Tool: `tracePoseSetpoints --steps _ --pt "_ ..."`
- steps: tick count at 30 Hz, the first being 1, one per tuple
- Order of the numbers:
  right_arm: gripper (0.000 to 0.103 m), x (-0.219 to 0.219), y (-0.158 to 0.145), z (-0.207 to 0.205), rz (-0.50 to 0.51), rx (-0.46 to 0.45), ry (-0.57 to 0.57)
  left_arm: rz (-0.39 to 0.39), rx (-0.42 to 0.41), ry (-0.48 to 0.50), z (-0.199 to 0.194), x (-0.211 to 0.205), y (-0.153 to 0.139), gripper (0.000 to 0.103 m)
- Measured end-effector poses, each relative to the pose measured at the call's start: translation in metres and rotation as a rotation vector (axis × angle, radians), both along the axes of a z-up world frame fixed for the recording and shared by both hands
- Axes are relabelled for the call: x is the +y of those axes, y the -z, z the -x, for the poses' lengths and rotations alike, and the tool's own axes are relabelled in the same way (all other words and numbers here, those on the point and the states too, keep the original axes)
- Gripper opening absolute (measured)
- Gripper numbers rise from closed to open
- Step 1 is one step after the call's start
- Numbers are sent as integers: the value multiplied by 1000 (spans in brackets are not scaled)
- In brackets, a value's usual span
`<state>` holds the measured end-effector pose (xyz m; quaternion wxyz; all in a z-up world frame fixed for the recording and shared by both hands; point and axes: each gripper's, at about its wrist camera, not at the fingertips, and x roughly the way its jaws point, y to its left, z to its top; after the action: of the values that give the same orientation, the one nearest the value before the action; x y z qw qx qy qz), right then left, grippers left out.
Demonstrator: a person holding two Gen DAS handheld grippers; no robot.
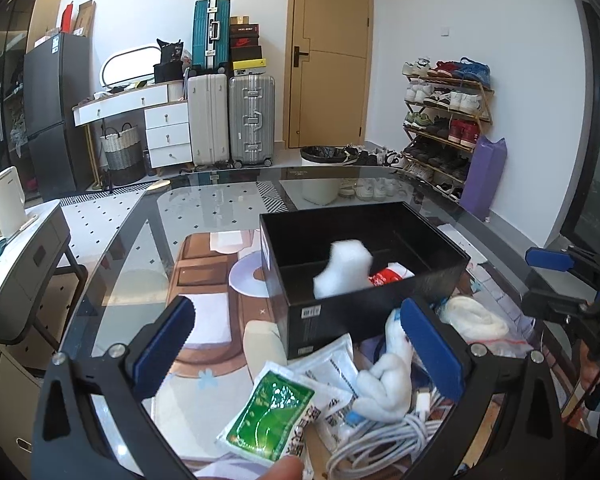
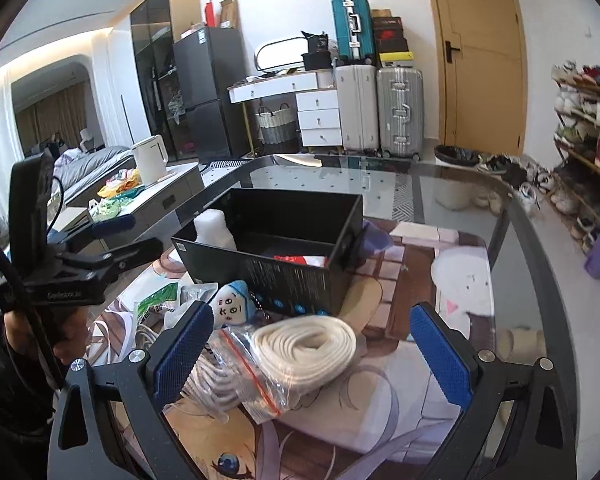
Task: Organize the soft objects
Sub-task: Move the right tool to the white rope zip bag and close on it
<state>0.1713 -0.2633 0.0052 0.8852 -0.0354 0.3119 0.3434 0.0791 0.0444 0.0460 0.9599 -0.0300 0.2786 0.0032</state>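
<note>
Left gripper (image 1: pixel 296 344) gapes empty over the green packet (image 1: pixel 266 412) and white plush (image 1: pixel 388 384), just before the black box (image 1: pixel 364 276) mid-tabletop. Right gripper (image 2: pixel 312 356), also released, brackets the coiled white rope (image 2: pixel 308 344), lying crosswise directly ahead, nearest my right hand.

Both grippers wide apart rn, nothing pinched: left gripper (image 1: pixel 300 344) and right gripper (image 2: pixel 312 352) tilt down. A hand (image 2: pixel 66 340) grips the left one's handle (dark sleeve behind it).
</note>
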Motion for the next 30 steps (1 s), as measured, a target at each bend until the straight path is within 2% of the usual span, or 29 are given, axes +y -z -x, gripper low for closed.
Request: tracePoseSetpoints --steps 9,16,22,25,30 --pt "100 -7 11 5 42 -5 -1 18 11 -9 13 8 14 103" --pt "100 -16 20 -3 12 60 32 22 47 -20 17 11 29 103" --pt "100 0 25 -8 32 95 33 23 53 -21 20 11 33 103" --pt "100 11 26 -12 31 115 33 -5 51 -24 23 8 35 103" --pt "100 29 30 -24 29 175 44 13 64 -15 21 9 37 103"
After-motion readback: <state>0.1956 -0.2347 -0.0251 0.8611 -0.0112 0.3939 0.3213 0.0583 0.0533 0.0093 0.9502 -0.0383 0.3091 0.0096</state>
